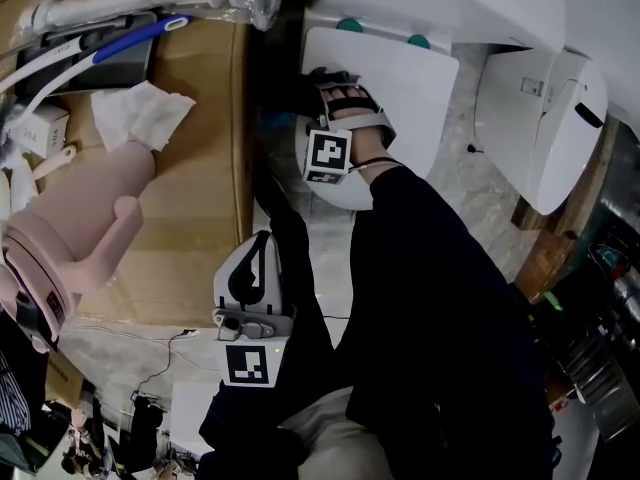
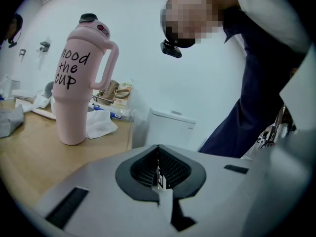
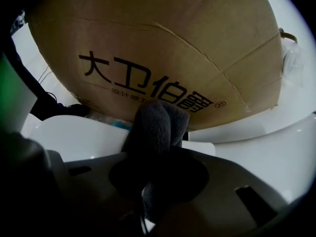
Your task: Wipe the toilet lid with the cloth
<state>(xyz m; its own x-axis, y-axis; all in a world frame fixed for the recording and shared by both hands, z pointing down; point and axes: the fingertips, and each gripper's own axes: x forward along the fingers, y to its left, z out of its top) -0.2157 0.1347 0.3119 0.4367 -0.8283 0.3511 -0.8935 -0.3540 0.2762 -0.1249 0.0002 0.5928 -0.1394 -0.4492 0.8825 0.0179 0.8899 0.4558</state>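
Note:
The white toilet lid (image 1: 405, 78) lies closed at the top centre of the head view. My right gripper (image 1: 318, 88) is over the lid's left edge, shut on a dark grey cloth (image 1: 303, 94). In the right gripper view that cloth (image 3: 157, 127) bulges out between the jaws, with the lid (image 3: 74, 137) just below it and a cardboard box behind. My left gripper (image 1: 262, 240) hangs lower down beside the box, away from the lid. Its jaws (image 2: 159, 174) are shut with nothing between them.
A cardboard box (image 1: 190, 178) stands left of the toilet, carrying a pink handled cup (image 1: 80, 238), a crumpled tissue (image 1: 140, 113) and small items. The toilet tank (image 2: 170, 127) is behind the box. Another white fixture (image 1: 545, 138) stands at the right. The person's dark trouser leg (image 1: 430, 298) fills the middle.

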